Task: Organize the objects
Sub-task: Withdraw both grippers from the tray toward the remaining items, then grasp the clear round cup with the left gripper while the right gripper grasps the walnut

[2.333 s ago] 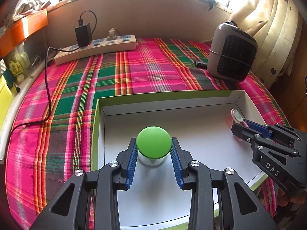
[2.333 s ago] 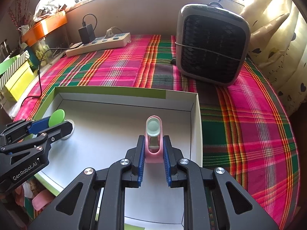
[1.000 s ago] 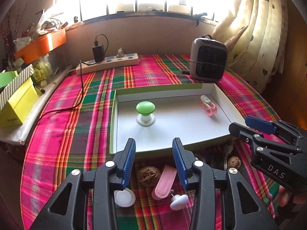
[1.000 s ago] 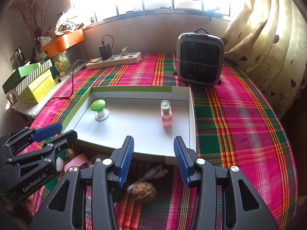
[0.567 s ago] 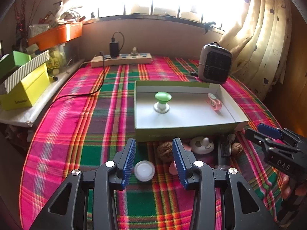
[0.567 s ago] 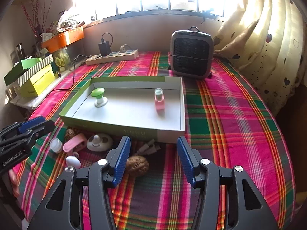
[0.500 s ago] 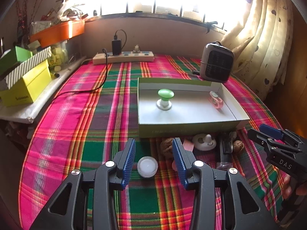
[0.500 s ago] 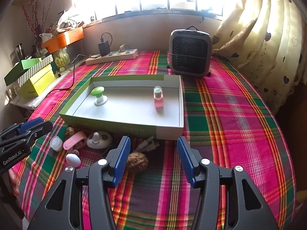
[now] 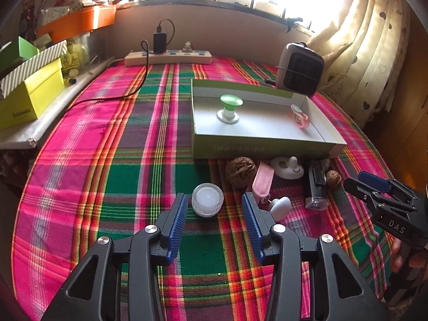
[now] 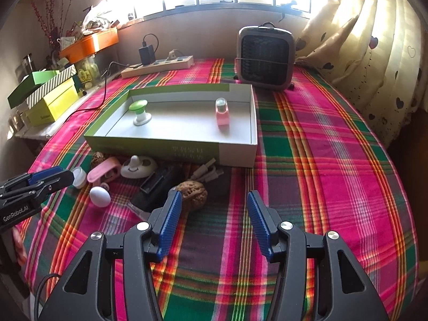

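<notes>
the shallow green-and-white box (image 10: 235, 157) lay on the plaid tablecloth (image 10: 321, 160), and two things already stood inside it: a green-capped knob (image 10: 139, 112) near its left end and a pink holder with a pale round top (image 10: 222, 113) near its right end, well apart from each other. just in front of the box's near wall a cluster of small objects waited on the cloth: a small white round jar (image 9: 207, 199), a large walnut (image 9: 240, 170), a pink flat clip (image 9: 262, 178), a white panda-face piece (image 9: 287, 167), a white egg-shaped piece (image 9: 280, 206), a black rectangular device (image 9: 315, 184) and a second walnut (image 10: 191, 191).

the left gripper (image 9: 212, 215) hung over the cloth with its blue pads spreading wider; the white jar sat just beyond the fingertips, between their lines, and neither pad touched it. the right gripper (image 10: 214, 215) was also parted and held nothing; the second walnut lay just beside its left finger (image 10: 171, 214).

behind the box stood a small grey heater (image 10: 264, 58) and a power strip (image 10: 157, 67) with a black charger (image 10: 147, 50), and yellow and green boxes (image 10: 50, 101) were stacked on a ledge at the left.
</notes>
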`<state>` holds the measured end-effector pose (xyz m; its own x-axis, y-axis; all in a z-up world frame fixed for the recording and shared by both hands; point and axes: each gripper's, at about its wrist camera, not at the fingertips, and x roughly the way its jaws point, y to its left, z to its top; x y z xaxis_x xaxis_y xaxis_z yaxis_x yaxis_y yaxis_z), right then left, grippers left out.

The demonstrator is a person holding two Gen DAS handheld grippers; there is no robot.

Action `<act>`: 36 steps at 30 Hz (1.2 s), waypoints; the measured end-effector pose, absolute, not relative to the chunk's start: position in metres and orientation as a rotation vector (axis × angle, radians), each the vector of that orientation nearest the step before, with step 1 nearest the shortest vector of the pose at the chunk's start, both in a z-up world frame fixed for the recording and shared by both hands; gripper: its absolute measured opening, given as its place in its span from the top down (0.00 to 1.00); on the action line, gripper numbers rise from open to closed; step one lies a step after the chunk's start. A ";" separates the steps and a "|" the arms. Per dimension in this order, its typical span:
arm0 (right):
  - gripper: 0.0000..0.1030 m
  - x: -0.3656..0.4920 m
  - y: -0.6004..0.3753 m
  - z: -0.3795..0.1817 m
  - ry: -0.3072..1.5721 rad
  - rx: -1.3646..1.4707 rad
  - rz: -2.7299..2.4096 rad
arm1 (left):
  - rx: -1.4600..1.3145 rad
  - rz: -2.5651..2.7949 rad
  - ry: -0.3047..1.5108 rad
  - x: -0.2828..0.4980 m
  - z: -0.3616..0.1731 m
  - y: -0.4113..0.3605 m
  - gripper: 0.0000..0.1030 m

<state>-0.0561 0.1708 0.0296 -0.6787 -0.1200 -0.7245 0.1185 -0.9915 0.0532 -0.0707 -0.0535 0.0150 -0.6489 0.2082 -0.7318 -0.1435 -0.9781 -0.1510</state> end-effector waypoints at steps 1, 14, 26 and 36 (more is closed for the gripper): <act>0.49 -0.056 0.171 0.028 0.000 1.202 -2.760 | -1.218 2.686 -0.118 -0.072 0.013 -0.054 0.60; 0.49 -0.062 0.165 0.020 0.013 1.227 -2.725 | -1.285 2.687 -0.140 -0.082 0.000 -0.061 0.60; 0.49 -0.072 0.160 0.014 0.025 1.248 -2.712 | -1.290 2.697 -0.115 -0.088 0.000 -0.058 0.60; 0.49 -0.078 0.163 0.011 0.005 1.285 -2.717 | -1.285 2.709 -0.127 -0.090 0.000 -0.059 0.60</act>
<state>-0.0780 0.1632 0.0115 -0.6269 -0.1212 -0.7696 0.1240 -0.9908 0.0551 -0.0905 -0.0591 -0.0002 -0.6254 0.1625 -0.7632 -0.0903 -0.9866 -0.1360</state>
